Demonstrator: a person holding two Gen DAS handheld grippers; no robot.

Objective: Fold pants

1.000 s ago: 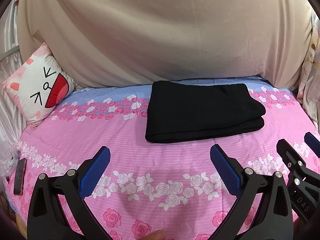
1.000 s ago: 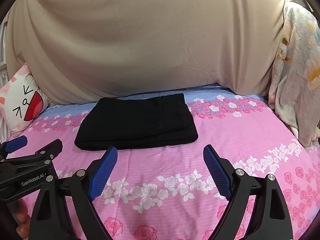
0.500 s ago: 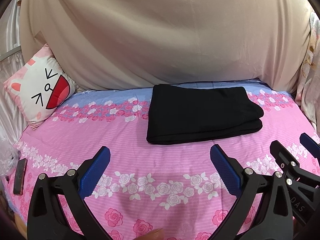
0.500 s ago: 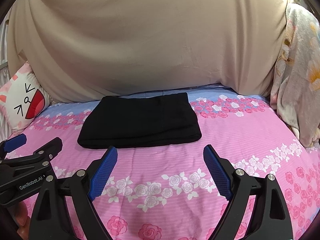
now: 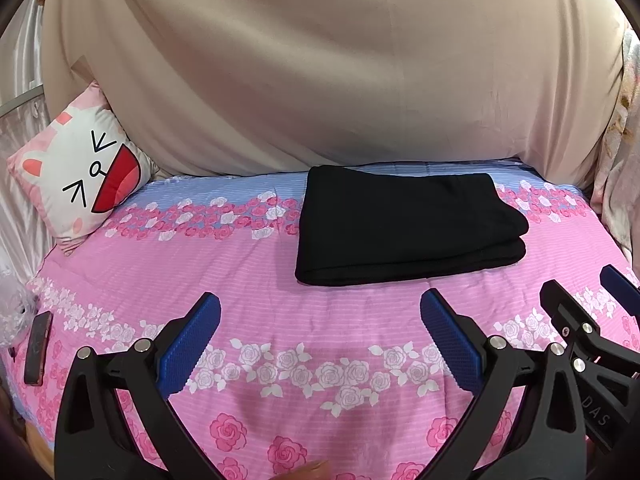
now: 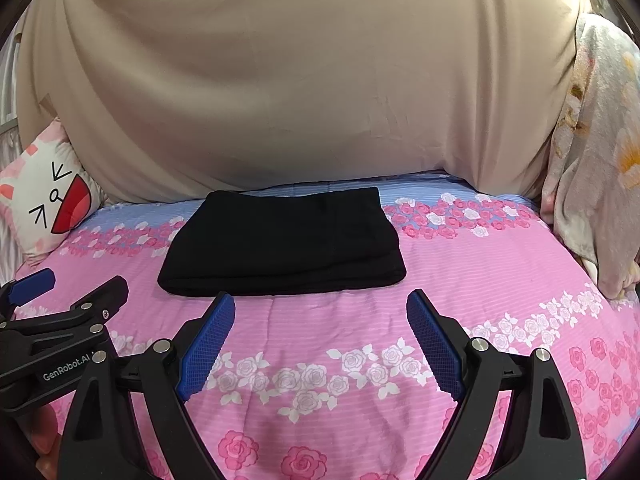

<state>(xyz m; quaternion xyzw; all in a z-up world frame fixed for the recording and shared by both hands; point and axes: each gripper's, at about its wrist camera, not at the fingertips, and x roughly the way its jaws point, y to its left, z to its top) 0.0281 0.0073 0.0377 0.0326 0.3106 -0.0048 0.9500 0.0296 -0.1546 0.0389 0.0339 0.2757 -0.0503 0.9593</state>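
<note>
We saw the black pants [image 5: 404,224] lying folded into a flat rectangle on the pink floral bedspread [image 5: 280,280], toward the far side of the bed, just in front of the beige sheet [image 5: 320,80] hung behind it. The layered fold edges showed at the pants' right end in the left wrist view. Left gripper [image 5: 320,328] hovered over the near part of the bedspread, blue pads spread wide, nothing between them, apart from the pants. Right gripper [image 6: 320,320] was the same: jaws wide apart, empty, its tips close to the near edge of the pants but not touching. Each gripper showed at the edge of the other's view, side by side. A cat-face cushion [image 5: 76,180] leaned at the far left of the bed. A dark phone-like object [image 5: 38,348] lay at the left edge. A floral blanket [image 6: 596,160] hung at the right.
</note>
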